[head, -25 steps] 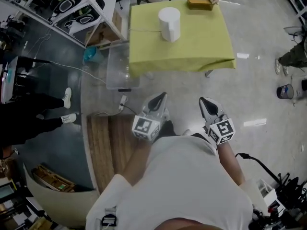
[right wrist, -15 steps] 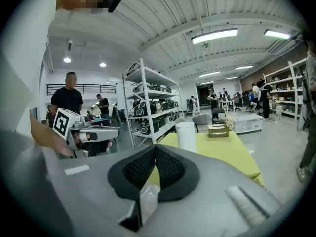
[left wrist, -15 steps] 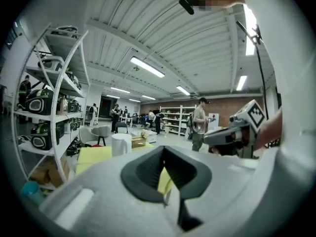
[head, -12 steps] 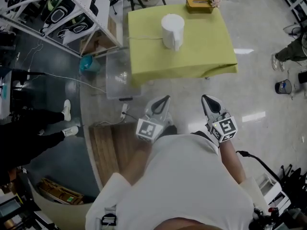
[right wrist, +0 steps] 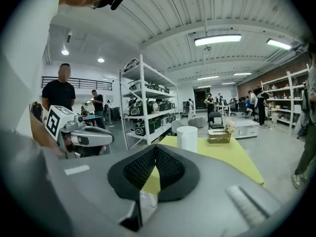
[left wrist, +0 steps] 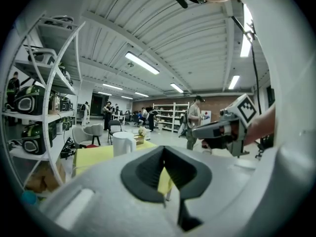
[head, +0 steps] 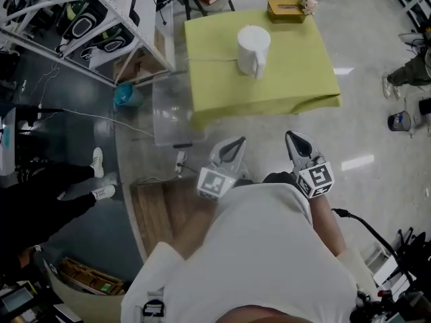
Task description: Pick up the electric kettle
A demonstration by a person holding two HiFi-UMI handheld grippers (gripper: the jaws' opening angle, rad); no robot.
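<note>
The person's white shirt [head: 262, 247] is hiding both forearms. The kettle's [head: 254, 49] handle is hard to make out and is perhaps facing the near side. The kettle is standing on the yellow table [head: 296, 73], well ahead. The left gripper [head: 237, 142] and right gripper [head: 294, 136] are pointing toward it side by side, jaws closed together, gripping nothing.

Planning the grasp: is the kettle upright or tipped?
Upright: the kettle stands on its base on the yellow table, flat top facing up.

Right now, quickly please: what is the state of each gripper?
Left gripper: closed, holding nothing.
Right gripper: closed, holding nothing.
</note>
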